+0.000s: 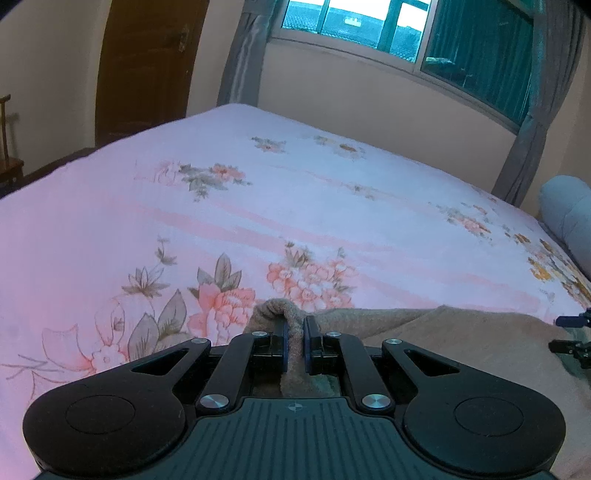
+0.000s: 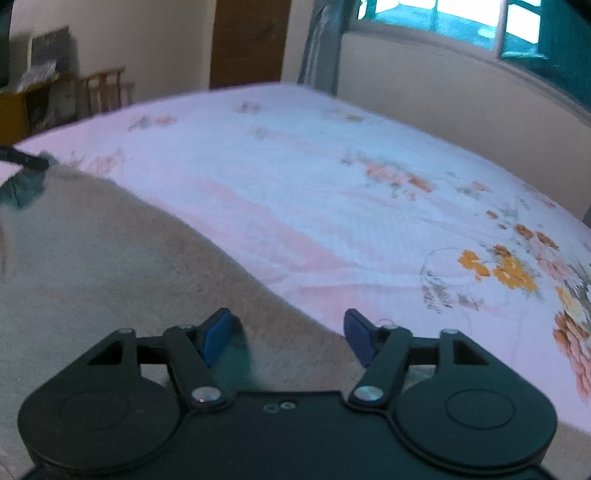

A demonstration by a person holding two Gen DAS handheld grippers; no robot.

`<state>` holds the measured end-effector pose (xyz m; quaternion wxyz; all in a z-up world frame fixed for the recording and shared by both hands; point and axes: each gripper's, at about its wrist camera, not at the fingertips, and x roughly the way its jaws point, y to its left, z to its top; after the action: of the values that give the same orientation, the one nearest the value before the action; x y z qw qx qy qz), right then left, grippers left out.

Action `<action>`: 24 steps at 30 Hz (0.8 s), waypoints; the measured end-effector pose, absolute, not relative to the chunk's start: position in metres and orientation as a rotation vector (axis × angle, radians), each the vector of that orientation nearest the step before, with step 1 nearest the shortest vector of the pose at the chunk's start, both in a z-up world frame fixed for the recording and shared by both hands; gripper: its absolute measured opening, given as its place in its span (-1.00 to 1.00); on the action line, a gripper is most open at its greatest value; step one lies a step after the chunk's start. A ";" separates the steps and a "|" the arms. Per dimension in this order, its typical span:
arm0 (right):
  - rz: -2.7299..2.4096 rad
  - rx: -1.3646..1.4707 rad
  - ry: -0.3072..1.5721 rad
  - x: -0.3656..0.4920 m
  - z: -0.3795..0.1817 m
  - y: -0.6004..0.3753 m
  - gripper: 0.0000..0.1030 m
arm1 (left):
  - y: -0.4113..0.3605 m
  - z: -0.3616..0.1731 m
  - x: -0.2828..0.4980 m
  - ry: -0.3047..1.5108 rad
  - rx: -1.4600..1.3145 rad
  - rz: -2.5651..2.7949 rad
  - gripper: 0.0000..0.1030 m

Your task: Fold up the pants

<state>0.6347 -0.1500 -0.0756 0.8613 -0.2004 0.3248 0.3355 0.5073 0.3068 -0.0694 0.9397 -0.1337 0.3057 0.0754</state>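
Note:
Beige fleecy pants (image 1: 461, 343) lie along the near edge of a bed. My left gripper (image 1: 294, 334) is shut on a bunched corner of the pants, and a fold of cloth bulges up between its blue pads. In the right wrist view the pants (image 2: 110, 266) spread across the lower left. My right gripper (image 2: 288, 334) stands open just over their far edge. Its left pad is above the cloth and its right pad is above the sheet. Nothing is pinched between them. The right gripper's fingertips (image 1: 570, 334) also show at the right border of the left wrist view.
The bed carries a pink floral sheet (image 1: 258, 221) that stretches far back to a wall under a window (image 1: 354, 22). A grey bolster (image 1: 569, 221) lies at the bed's right end. A brown door (image 1: 144, 66) and a wooden chair (image 2: 107, 92) stand beyond the bed.

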 end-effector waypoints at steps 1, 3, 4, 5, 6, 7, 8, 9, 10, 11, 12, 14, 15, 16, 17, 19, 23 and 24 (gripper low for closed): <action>0.708 -0.431 0.699 0.641 -0.076 -0.149 0.34 | 0.308 -0.072 0.508 0.632 -0.276 0.152 -0.85; 0.745 -0.409 0.764 0.654 -0.076 -0.150 0.19 | 0.308 -0.076 0.509 0.648 -0.279 0.149 -0.85; 0.764 -0.408 0.789 0.658 -0.075 -0.150 -0.10 | 0.309 -0.076 0.509 0.651 -0.276 0.146 -0.85; 0.785 -0.411 0.800 0.659 -0.074 -0.150 -0.28 | 0.309 -0.077 0.510 0.654 -0.275 0.142 -0.85; 0.798 -0.418 0.815 0.659 -0.072 -0.148 -0.65 | 0.310 -0.077 0.511 0.655 -0.275 0.136 -0.85; 0.804 -0.440 0.815 0.655 -0.070 -0.145 -0.97 | 0.311 -0.077 0.512 0.658 -0.273 0.128 -0.85; 0.801 -0.466 0.805 0.649 -0.068 -0.142 -1.00 | 0.312 -0.077 0.513 0.662 -0.270 0.120 -0.85; 0.797 -0.485 0.795 0.644 -0.066 -0.141 -1.00 | 0.313 -0.077 0.514 0.665 -0.267 0.110 -0.85; 0.792 -0.497 0.781 0.639 -0.063 -0.141 -1.00 | 0.314 -0.076 0.514 0.663 -0.260 0.100 -0.85; 0.784 -0.500 0.762 0.634 -0.059 -0.143 -1.00 | 0.314 -0.073 0.513 0.654 -0.252 0.090 -0.85; 0.778 -0.490 0.745 0.628 -0.053 -0.145 -1.00 | 0.314 -0.070 0.511 0.638 -0.245 0.077 -0.85; 0.764 -0.489 0.700 0.615 -0.040 -0.148 -1.00 | 0.314 -0.061 0.505 0.601 -0.241 0.054 -0.85; 0.754 -0.498 0.672 0.604 -0.032 -0.150 -1.00 | 0.313 -0.055 0.500 0.577 -0.237 0.041 -0.85; 0.745 -0.505 0.648 0.594 -0.024 -0.152 -1.00 | 0.313 -0.050 0.495 0.555 -0.239 0.027 -0.85; 0.738 -0.509 0.630 0.584 -0.017 -0.157 -1.00 | 0.314 -0.045 0.490 0.532 -0.245 0.010 -0.85; 0.721 -0.522 0.592 0.555 -0.001 -0.164 -1.00 | 0.314 -0.033 0.474 0.477 -0.248 -0.032 -0.85; 0.687 -0.559 0.531 0.493 0.027 -0.177 -1.00 | 0.315 -0.012 0.440 0.399 -0.240 -0.128 -0.85; 0.678 -0.569 0.518 0.474 0.032 -0.179 -1.00 | 0.315 -0.008 0.431 0.382 -0.243 -0.151 -0.85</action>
<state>0.4745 -0.1792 0.0324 0.8713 -0.2724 0.2476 0.3245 0.4307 0.3154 -0.0082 0.9717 -0.1204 0.1891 -0.0748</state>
